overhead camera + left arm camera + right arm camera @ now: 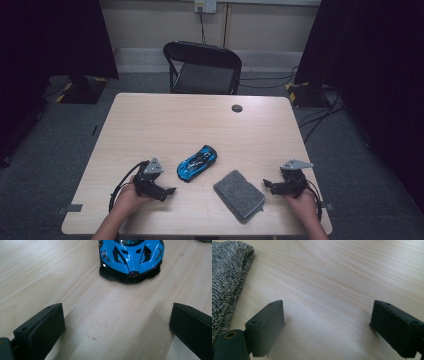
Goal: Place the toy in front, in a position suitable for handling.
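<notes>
Just ahead of the left gripper point(169, 191), whose jaws stand wide apart over bare bench point(165, 120), sits the blue toy car point(197, 162), nose toward it and untouched. Beside the right gripper point(268, 186), also spread wide and holding nothing, lies the grey cloth point(239, 195).

Left hand-held gripper point(169, 191) and right hand-held gripper point(266, 186) both gape wide.

Beyond our tools we see a black folding chair point(202, 67) behind the desk point(165, 120), and a wall socket point(205, 6) above it.
</notes>
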Tool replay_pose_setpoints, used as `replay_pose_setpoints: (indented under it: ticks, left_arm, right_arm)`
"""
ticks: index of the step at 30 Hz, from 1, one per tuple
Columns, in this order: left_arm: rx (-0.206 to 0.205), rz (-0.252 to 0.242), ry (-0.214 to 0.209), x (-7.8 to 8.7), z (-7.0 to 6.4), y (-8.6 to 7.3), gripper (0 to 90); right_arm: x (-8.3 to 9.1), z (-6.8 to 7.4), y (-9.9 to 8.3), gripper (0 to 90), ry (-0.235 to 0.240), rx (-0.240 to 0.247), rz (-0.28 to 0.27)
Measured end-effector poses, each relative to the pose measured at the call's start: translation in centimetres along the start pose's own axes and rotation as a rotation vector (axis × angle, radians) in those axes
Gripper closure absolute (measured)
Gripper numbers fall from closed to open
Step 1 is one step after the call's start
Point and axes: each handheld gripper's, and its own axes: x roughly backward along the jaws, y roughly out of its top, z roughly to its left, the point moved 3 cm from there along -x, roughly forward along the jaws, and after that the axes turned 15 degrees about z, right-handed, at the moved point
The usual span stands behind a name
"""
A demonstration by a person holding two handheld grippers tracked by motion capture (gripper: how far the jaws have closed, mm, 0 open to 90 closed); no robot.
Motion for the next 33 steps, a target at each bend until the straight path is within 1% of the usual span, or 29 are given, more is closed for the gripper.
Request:
replay_pose_setpoints:
  ticks: [7,12,16,17,19,20,22,23,24,25,26,27,28,30,31,33]
  left_arm:
    - [0.003,0.000,0.002,0.0,0.0,0.0,0.0]
    - [0.043,-0.002,0.024,-0.2,0.2,0.3,0.0]
    - [0.048,-0.001,0.030,-0.2,0.2,0.3,0.0]
    - [0.059,-0.003,0.034,-0.2,0.2,0.4,0.0]
    - [0.060,-0.010,0.039,-0.2,0.2,0.5,1.4]
    - [0.062,-0.015,0.042,-0.2,0.2,0.5,4.7]
    - [0.073,-0.006,0.049,-0.1,0.1,0.7,6.2]
    - [0.074,0.001,0.046,0.0,0.0,0.8,9.3]
    - [0.078,0.009,0.046,0.2,-0.1,0.9,14.4]
    - [0.086,0.014,0.038,0.3,-0.2,1.0,17.7]
    - [0.093,0.009,0.030,0.3,-0.3,1.2,15.4]
    - [0.083,0.001,0.032,0.4,-0.5,1.3,15.4]
    - [0.067,-0.008,0.045,0.6,-0.6,1.6,15.7]
    - [0.051,-0.036,0.028,1.2,-0.7,2.3,15.7]
    - [0.053,-0.044,0.020,1.3,-0.8,2.6,15.7]
    - [0.035,-0.050,0.012,1.4,-0.9,3.3,15.2]
  right_arm:
    - [0.0,0.0,0.0,11.2,0.000,0.000,0.000]
    - [0.0,0.0,0.0,11.1,0.003,0.002,-0.001]
    - [-0.1,0.0,0.1,11.1,0.003,0.002,-0.001]
    - [-0.1,0.0,0.1,11.1,0.003,0.002,-0.001]
    - [0.0,0.0,0.1,11.1,0.002,0.002,0.000]
    - [0.0,0.0,0.1,11.1,0.002,0.002,0.000]
    - [-0.1,0.0,0.1,11.1,0.002,0.002,0.000]
    - [-0.1,0.0,0.1,11.1,0.002,0.003,0.000]
    - [-0.1,-0.1,0.1,11.1,0.002,0.005,-0.001]
    - [-0.1,-0.1,0.1,11.1,0.001,0.005,-0.001]
    - [-0.1,-0.1,0.1,11.1,0.001,0.005,-0.001]
    - [-0.1,-0.1,0.1,11.1,0.001,0.005,-0.001]
    - [-0.1,-0.1,0.1,11.1,0.002,0.005,-0.001]
    - [-0.1,-0.1,0.1,11.1,0.001,0.004,-0.001]
    - [-0.1,-0.1,0.1,11.1,0.001,0.005,-0.001]
    - [-0.1,-0.1,0.1,11.1,0.001,0.005,-0.001]
